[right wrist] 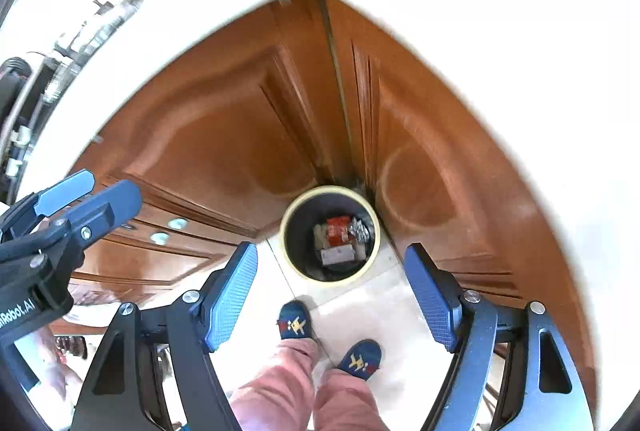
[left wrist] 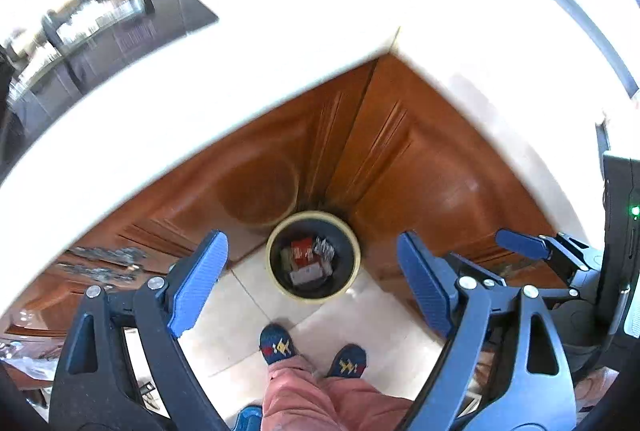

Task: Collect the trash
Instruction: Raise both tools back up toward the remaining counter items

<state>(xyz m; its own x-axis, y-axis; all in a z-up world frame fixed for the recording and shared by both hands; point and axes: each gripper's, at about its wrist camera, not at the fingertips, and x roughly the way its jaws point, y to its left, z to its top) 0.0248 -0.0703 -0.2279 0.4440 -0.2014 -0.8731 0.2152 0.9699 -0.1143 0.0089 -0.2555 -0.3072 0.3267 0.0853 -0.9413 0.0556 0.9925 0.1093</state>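
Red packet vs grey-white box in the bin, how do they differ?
Inside the round cream-rimmed bin, the red printed packet is vivid and looks soft, while the flat grey-white box is pale and rectangular. The red packet lies toward the cabinet corner; the box lies below it in both views, toward the person's slippers. Both rest on the bin's dark bottom, neither held by any fingers.

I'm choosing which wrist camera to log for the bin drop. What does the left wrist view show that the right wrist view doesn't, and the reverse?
Only the left wrist view: a dark glass-topped table at upper left, a window frame at upper right, and the right gripper at its right edge.

Only the right wrist view: the left gripper at its left edge and two round cabinet knobs.

Both: the trash bin holding wrappers, wooden corner cabinets, and the person's slippers. Each view's own gripper stands open and empty.
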